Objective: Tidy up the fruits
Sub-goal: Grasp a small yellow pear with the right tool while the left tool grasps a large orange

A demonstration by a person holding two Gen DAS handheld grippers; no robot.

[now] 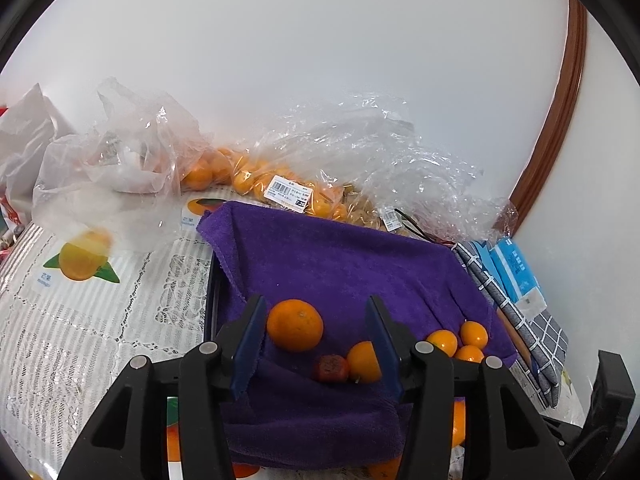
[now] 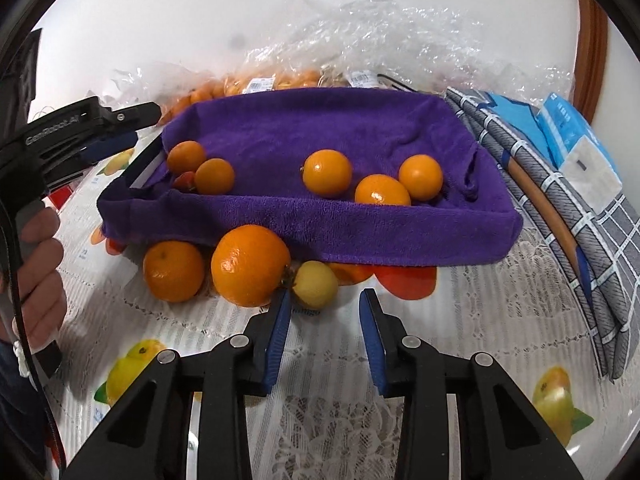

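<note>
Counter (image 2: 460,320) bears our towel-lined tray (image 2: 320,220); left gripper (image 1: 316,332) and right gripper (image 2: 324,304) open, empty.

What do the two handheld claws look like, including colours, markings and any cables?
Both are black plastic tools with angular, cut-out arms, round silver pivot pins and flat blue pads. The left claw shows this up close, as does the right claw. In the right wrist view, the left claw's body carries white "GenRobot.AI" lettering, a grey handle in the person's hand, and a black cable hanging below it.
</note>
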